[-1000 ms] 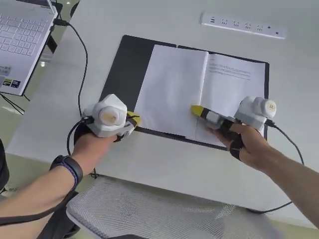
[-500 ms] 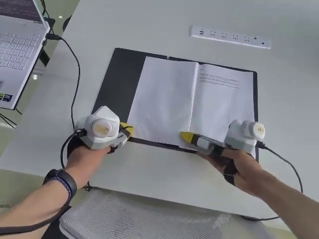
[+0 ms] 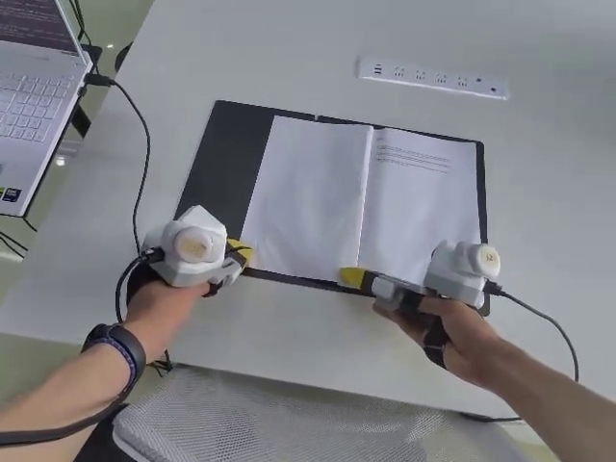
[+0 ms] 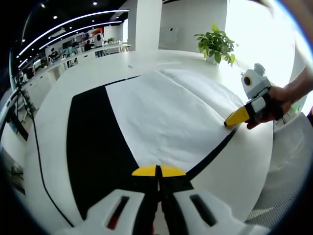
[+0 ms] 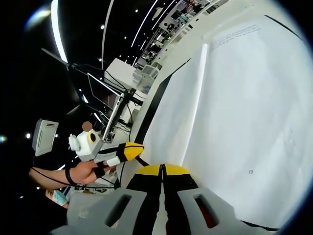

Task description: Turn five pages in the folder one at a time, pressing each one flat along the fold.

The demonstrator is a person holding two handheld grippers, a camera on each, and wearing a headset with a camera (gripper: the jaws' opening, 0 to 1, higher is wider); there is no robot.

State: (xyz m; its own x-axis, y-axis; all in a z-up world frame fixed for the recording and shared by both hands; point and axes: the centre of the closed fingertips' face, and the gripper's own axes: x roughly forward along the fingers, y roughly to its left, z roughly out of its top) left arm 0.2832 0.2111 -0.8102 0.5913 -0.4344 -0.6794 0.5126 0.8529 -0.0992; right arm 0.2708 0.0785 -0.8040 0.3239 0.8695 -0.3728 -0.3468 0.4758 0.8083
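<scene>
The folder (image 3: 226, 164) lies open near the front edge of the table (image 3: 289, 327). The left gripper (image 3: 239, 253), jaws pressed together, is at its front-left corner; the right gripper (image 3: 351, 277), jaws also together, at the fold's front end.

**White table and its load**

The white table (image 3: 289, 48) carries an open black folder (image 3: 223, 159) lying flat near the front edge, white pages facing up. A white power strip (image 3: 433, 78) lies behind it, apart. A black cable (image 3: 146, 144) trails along the left side.
</scene>
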